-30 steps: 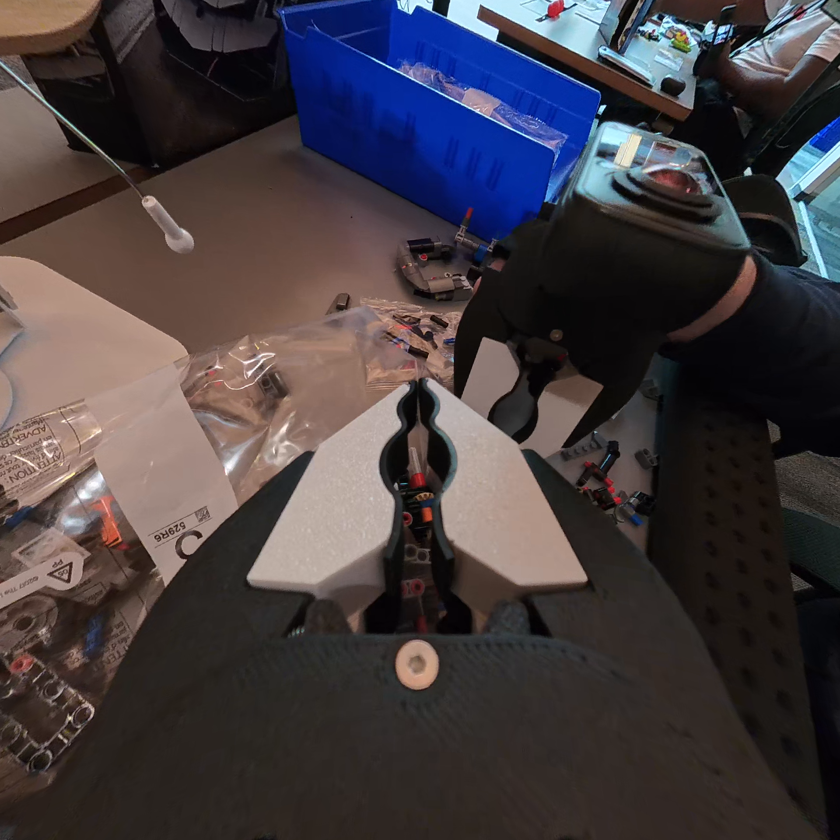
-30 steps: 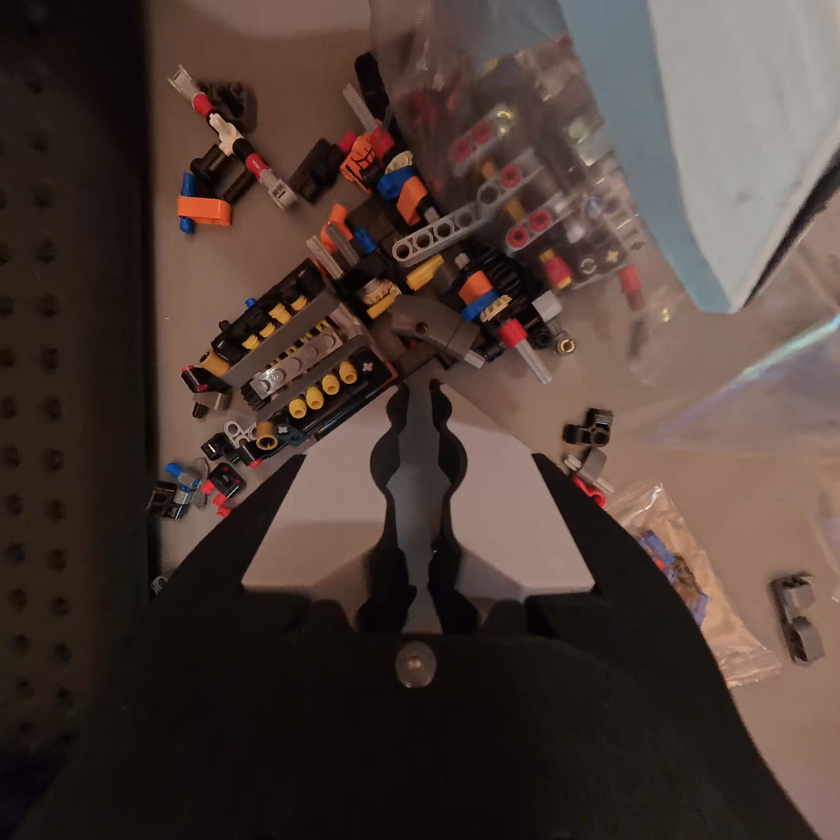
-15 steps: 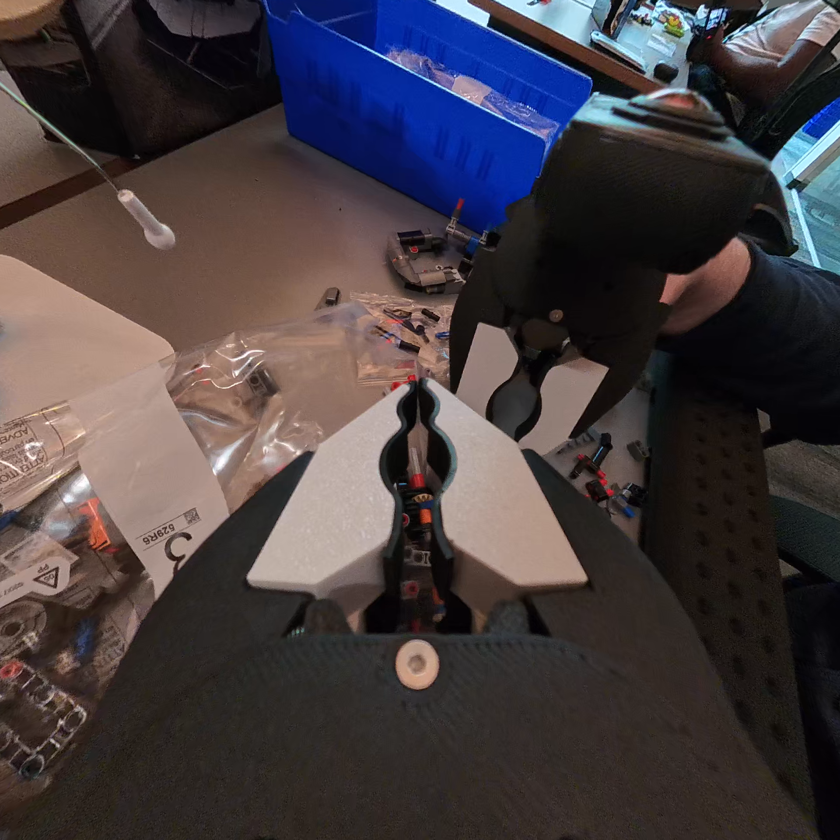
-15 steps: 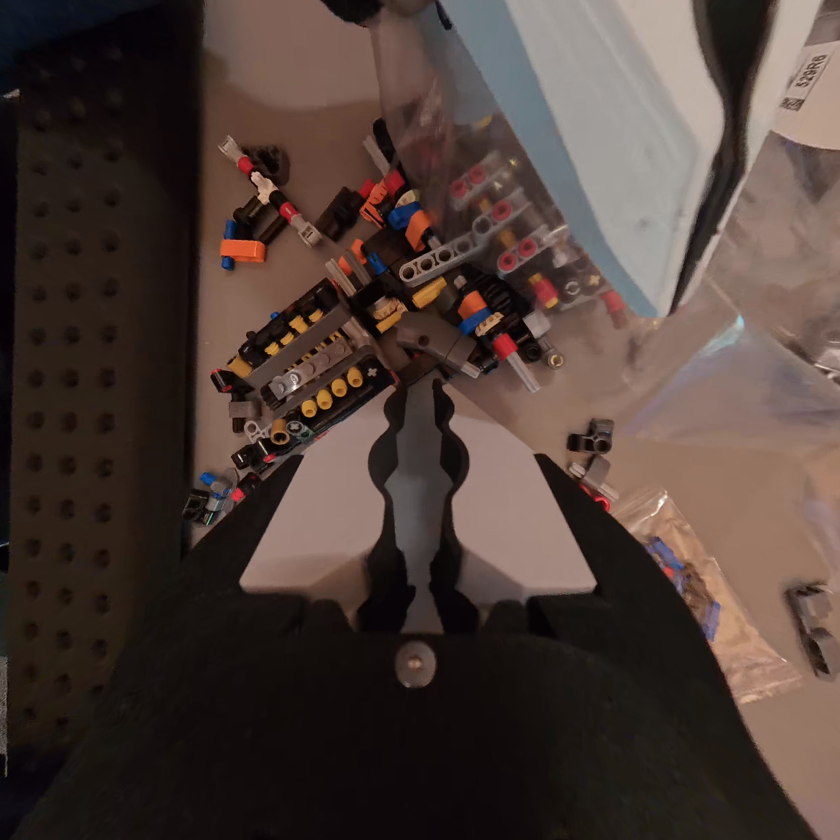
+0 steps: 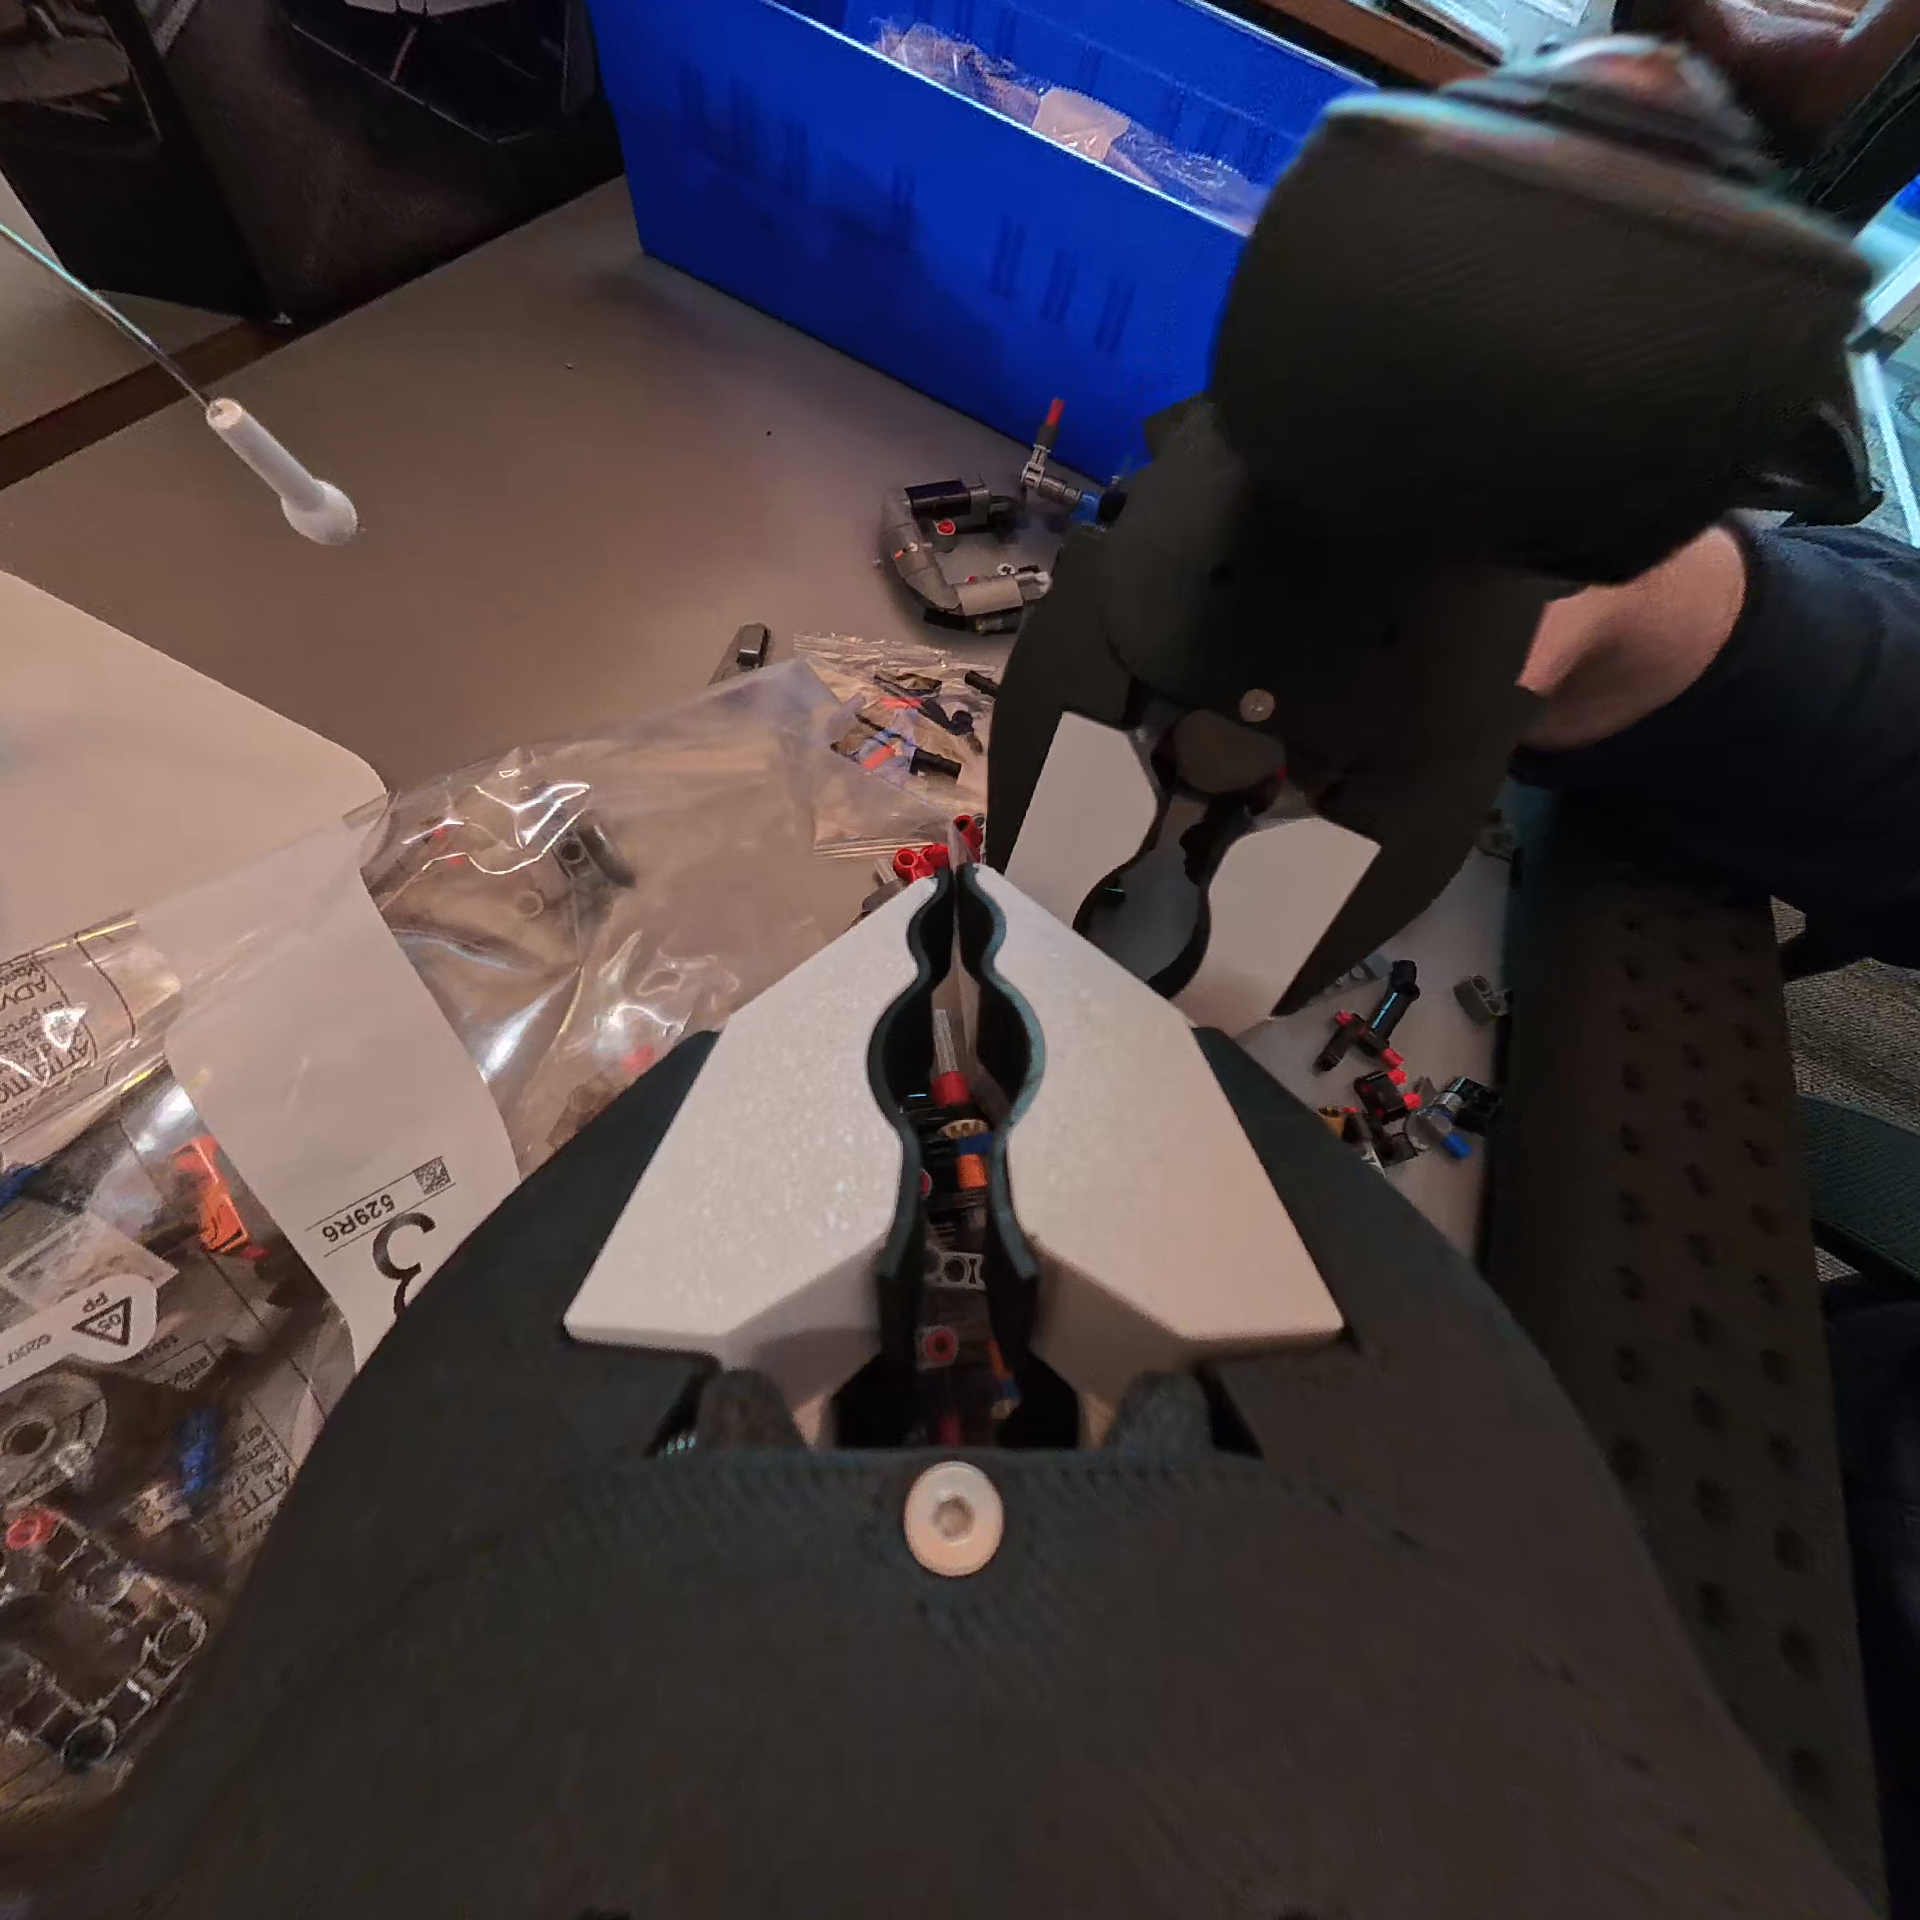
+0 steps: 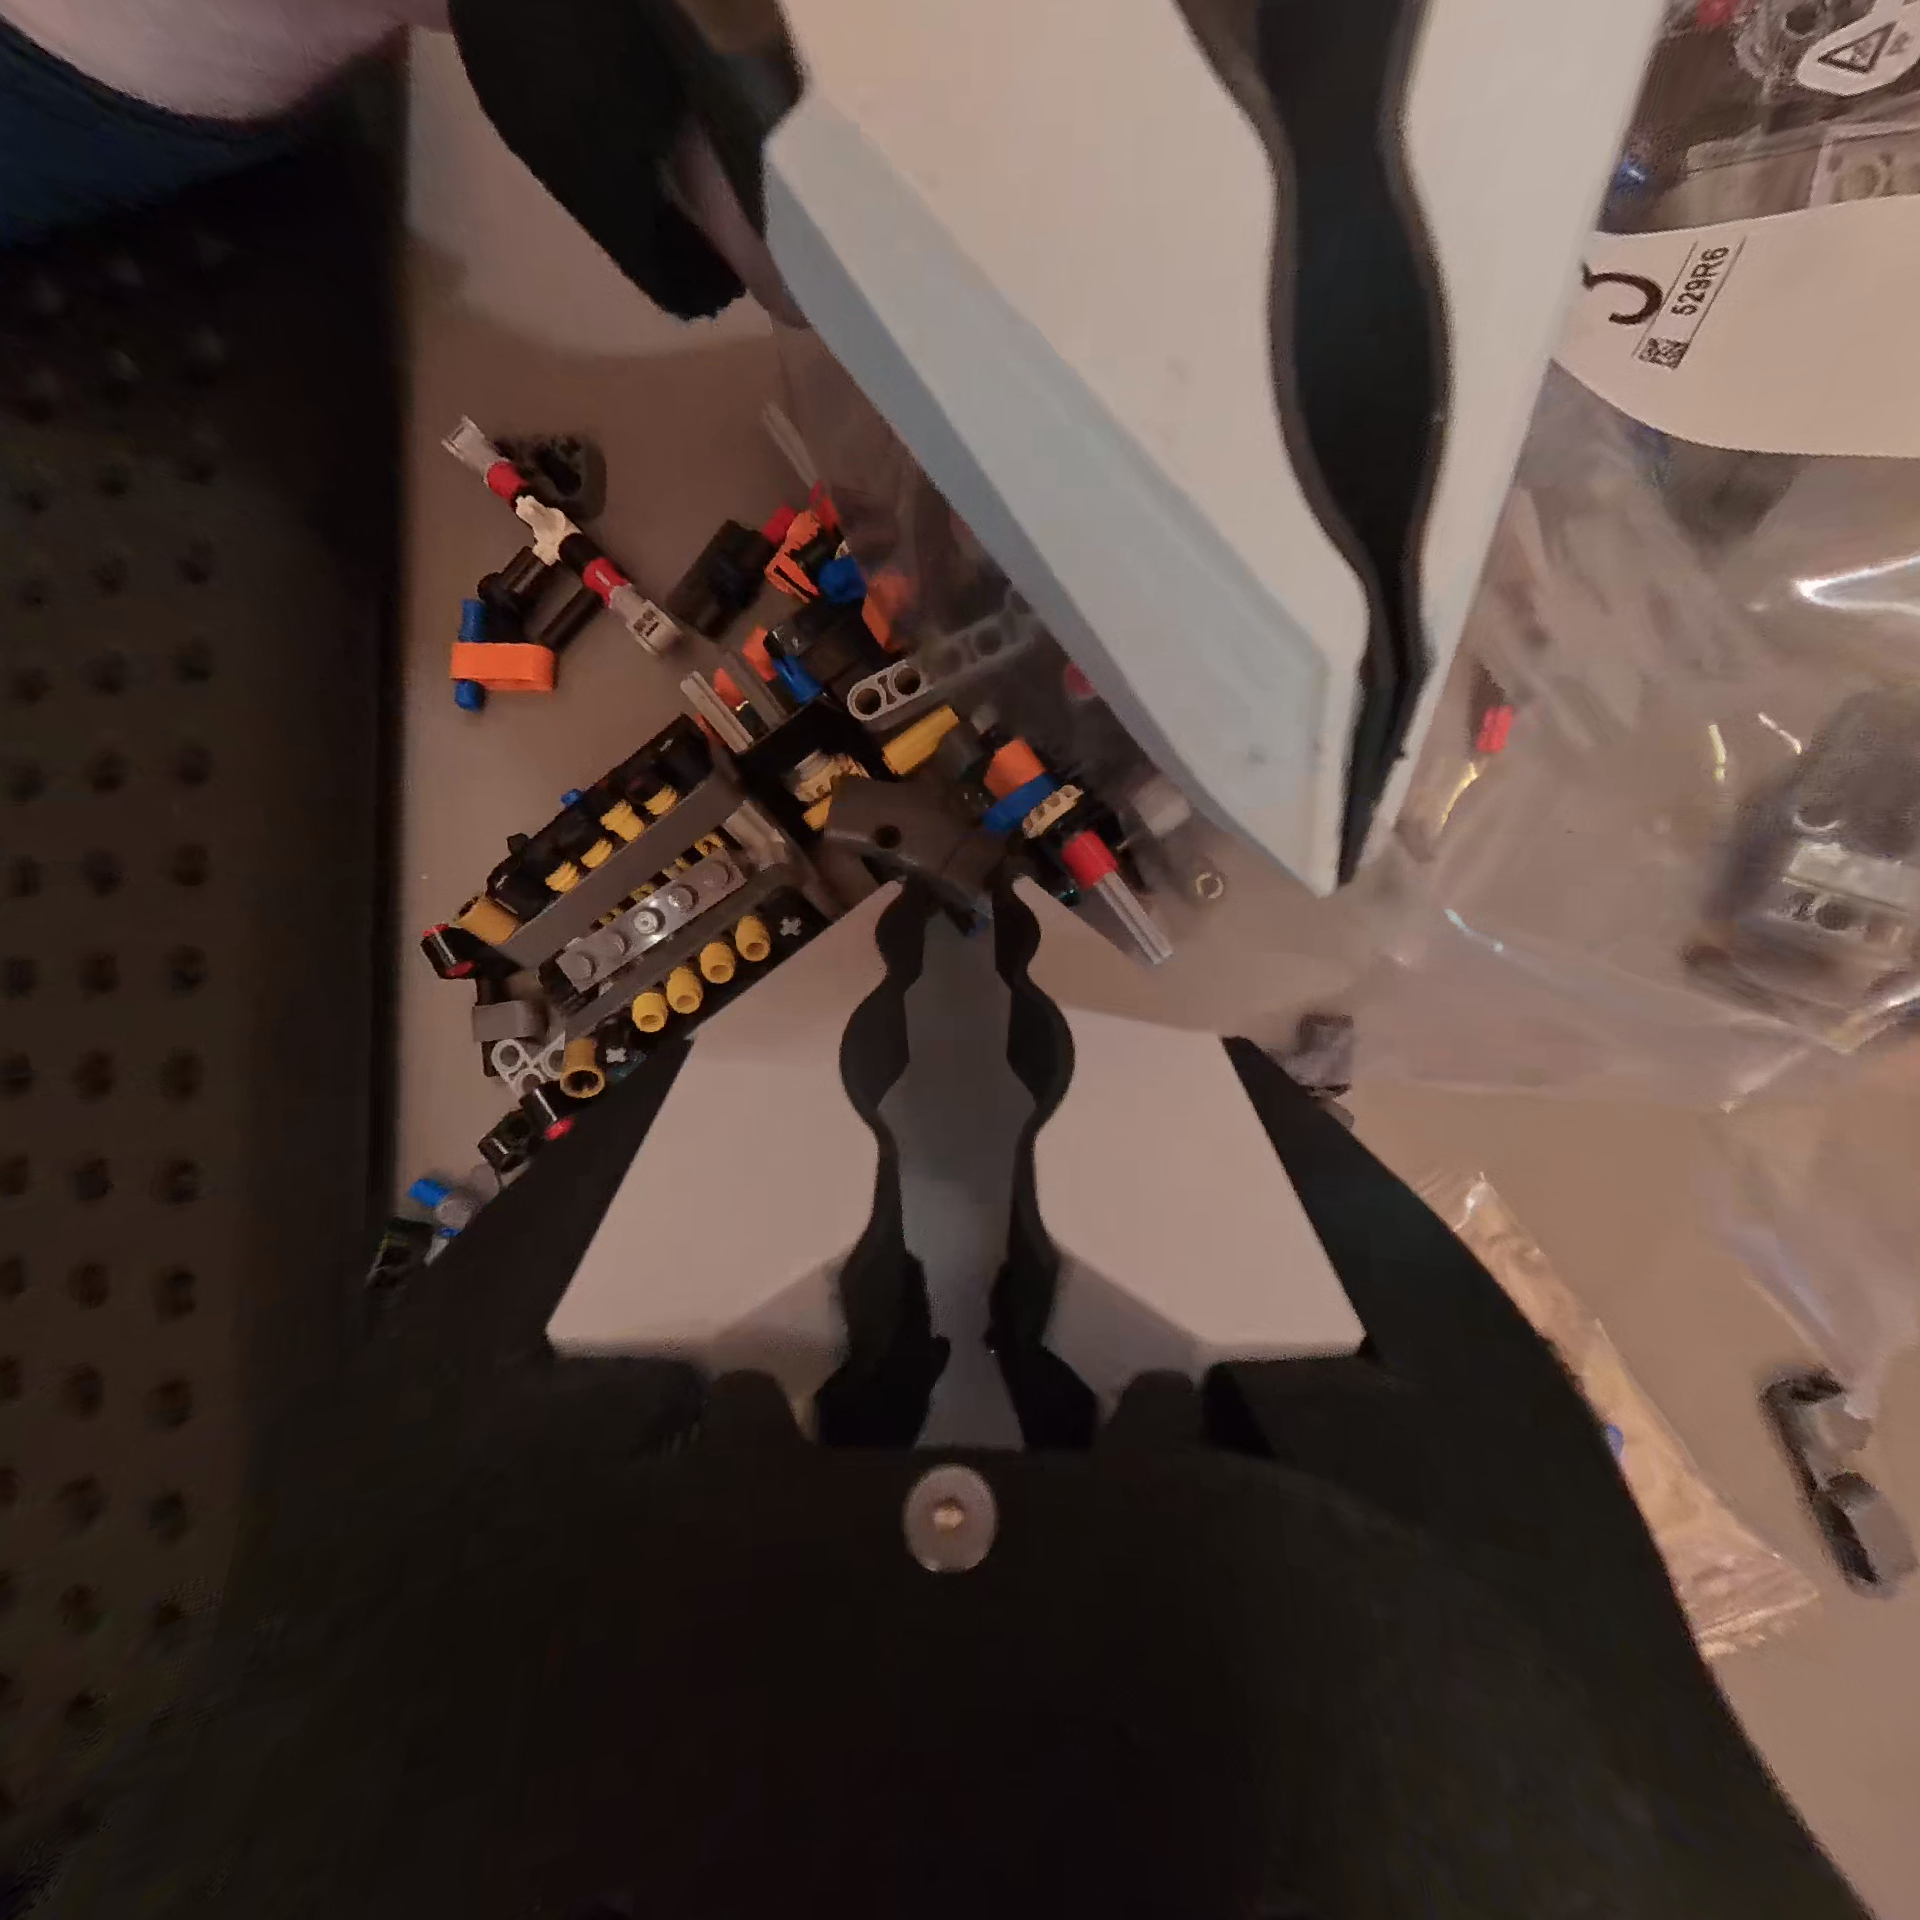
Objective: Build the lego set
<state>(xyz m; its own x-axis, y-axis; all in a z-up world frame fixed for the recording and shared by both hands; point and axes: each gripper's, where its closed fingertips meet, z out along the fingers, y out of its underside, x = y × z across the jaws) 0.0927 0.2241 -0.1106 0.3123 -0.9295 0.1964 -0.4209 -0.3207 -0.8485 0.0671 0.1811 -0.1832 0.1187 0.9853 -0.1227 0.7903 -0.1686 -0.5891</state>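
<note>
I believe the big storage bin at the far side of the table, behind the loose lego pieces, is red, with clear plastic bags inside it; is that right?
Not quite: the storage bin is blue, not red, as the left wrist view shows. The rest holds: it stands at the far side of the table, behind the loose lego pieces, with clear plastic bags inside.

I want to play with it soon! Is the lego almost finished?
Not yet. Done: a long black, grey and yellow section is built, and a small grey piece sits by the blue bin. In hand: the left gripper is pinched shut on a clear bag, while the right gripper is open at the built section. Left: many loose pieces and an unopened bag.
</note>
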